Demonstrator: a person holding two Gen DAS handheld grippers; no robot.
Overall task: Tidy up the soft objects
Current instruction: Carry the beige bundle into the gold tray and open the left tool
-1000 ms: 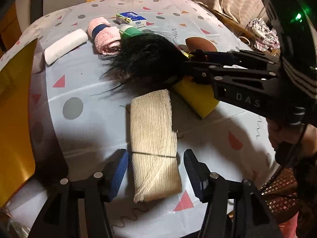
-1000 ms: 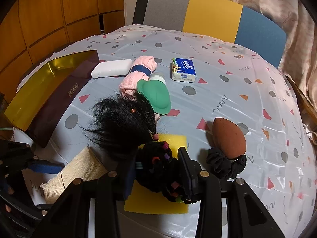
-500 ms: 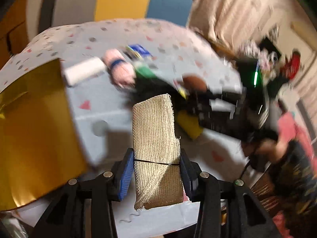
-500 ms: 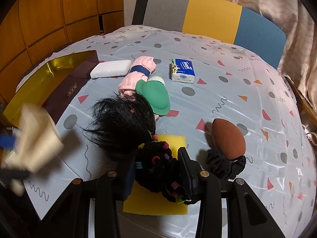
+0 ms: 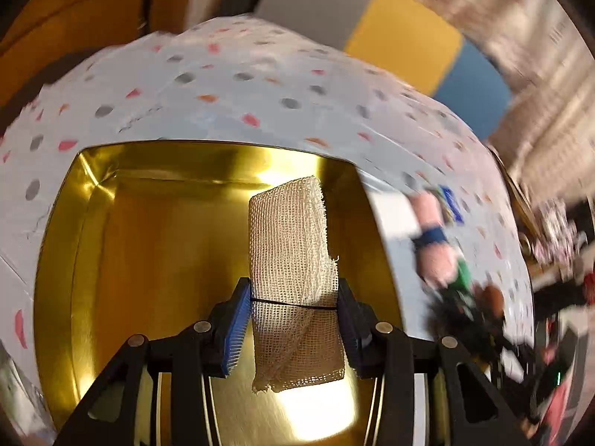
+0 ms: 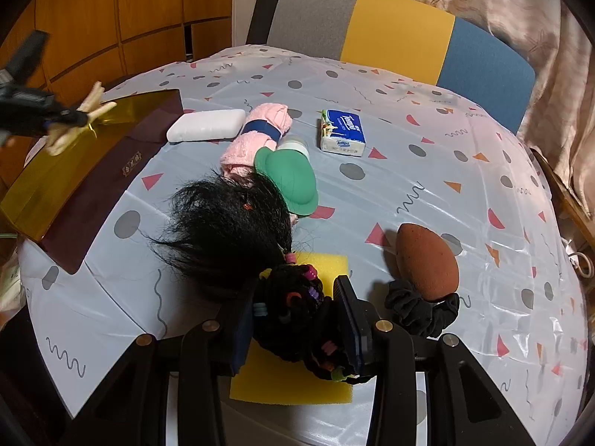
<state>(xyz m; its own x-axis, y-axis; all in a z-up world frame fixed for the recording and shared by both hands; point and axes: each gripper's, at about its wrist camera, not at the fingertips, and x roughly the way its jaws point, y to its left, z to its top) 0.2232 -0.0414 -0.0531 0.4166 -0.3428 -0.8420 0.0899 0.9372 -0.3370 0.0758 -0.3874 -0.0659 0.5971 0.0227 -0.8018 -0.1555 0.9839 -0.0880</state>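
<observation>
My left gripper (image 5: 293,319) is shut on a folded beige mesh cloth (image 5: 290,245) bound by a thin black band, held in the air above the open gold box (image 5: 156,230). In the right wrist view that cloth (image 6: 74,122) hangs over the gold box (image 6: 59,171) at the far left. My right gripper (image 6: 297,319) is shut on the braided end of a black wig (image 6: 293,308) with coloured beads; the loose hair (image 6: 230,230) lies on the table over a yellow sponge (image 6: 297,383).
On the patterned tablecloth (image 6: 427,186) lie a white sponge (image 6: 206,124), a pink rolled towel (image 6: 256,137), a green cap (image 6: 293,178), a tissue pack (image 6: 344,130), a brown egg-shaped sponge (image 6: 427,264) and a black scrunchie (image 6: 420,312). A chair (image 6: 390,29) stands behind.
My left gripper closed on the beige cloth, lifted it off the table and carried it left over the gold box, rolling as it went. The right gripper kept still on the wig.
</observation>
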